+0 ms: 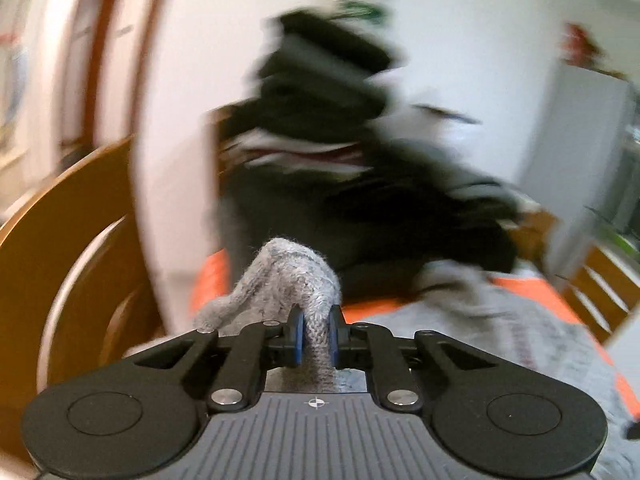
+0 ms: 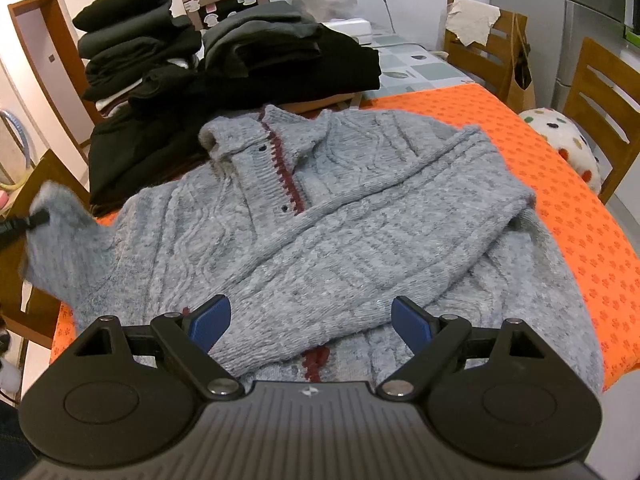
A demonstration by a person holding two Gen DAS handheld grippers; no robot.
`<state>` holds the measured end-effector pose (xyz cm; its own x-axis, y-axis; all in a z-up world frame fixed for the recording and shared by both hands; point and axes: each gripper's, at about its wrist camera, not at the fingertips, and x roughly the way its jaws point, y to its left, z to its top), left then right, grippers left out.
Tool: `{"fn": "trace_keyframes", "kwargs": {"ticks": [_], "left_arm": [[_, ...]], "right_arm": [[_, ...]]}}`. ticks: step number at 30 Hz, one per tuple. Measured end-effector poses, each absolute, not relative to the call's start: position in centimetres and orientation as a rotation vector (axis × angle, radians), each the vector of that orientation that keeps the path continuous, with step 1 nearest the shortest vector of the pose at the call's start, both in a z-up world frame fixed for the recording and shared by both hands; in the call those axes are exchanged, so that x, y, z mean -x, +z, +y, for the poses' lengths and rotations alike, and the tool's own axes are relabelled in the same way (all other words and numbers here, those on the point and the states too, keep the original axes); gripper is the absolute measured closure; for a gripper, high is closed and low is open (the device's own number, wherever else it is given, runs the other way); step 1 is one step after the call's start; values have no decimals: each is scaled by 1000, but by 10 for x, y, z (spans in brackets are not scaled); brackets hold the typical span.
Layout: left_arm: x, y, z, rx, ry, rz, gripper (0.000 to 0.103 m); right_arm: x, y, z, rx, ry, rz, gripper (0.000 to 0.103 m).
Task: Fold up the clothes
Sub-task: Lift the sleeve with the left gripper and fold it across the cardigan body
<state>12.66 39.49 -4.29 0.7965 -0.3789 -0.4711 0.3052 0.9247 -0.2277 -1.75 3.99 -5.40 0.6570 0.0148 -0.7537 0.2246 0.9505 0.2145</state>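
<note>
The left gripper [image 1: 316,338] is clamped on a bunched fold of the grey sweater [image 2: 320,220], lifting its sleeve at the table's left edge. The right gripper [image 2: 311,322] hangs wide open just above the sweater's hem, holding nothing. The sweater lies on an orange cloth [image 2: 560,184], dark folded clothes [image 2: 168,72] stacked behind

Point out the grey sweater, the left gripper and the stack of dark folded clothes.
grey sweater [image 2: 320,216]: right wrist view, on the chest panel.
left gripper [image 1: 316,334]: left wrist view, between the fingertips clamped on the knit.
stack of dark folded clothes [image 2: 132,48]: right wrist view, on the stack's middle layers.
</note>
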Motion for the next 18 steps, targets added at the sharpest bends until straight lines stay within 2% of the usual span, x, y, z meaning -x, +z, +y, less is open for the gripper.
{"fn": "trace_keyframes", "kwargs": {"ticks": [3,6,10,13,14,18], "left_arm": [[-130,-37,358,90,-514,584,85],[-141,-55,321,47,-685,713,72],[-140,-86,296,-40,-743,811,67],[-133,-80,307,-22,-726,771,49],[-130,-76,314,-7,-710,756,40],[-134,-63,357,134,-563,725,36]], "right_arm": [[16,-54,41,-298,-117,851,12],[15,-54,41,-299,-115,851,12],[14,-53,43,-295,-112,853,12],[15,-52,42,-291,-119,850,12],[15,-52,42,-294,-123,850,12],[14,-54,40,-303,-130,859,12]]}}
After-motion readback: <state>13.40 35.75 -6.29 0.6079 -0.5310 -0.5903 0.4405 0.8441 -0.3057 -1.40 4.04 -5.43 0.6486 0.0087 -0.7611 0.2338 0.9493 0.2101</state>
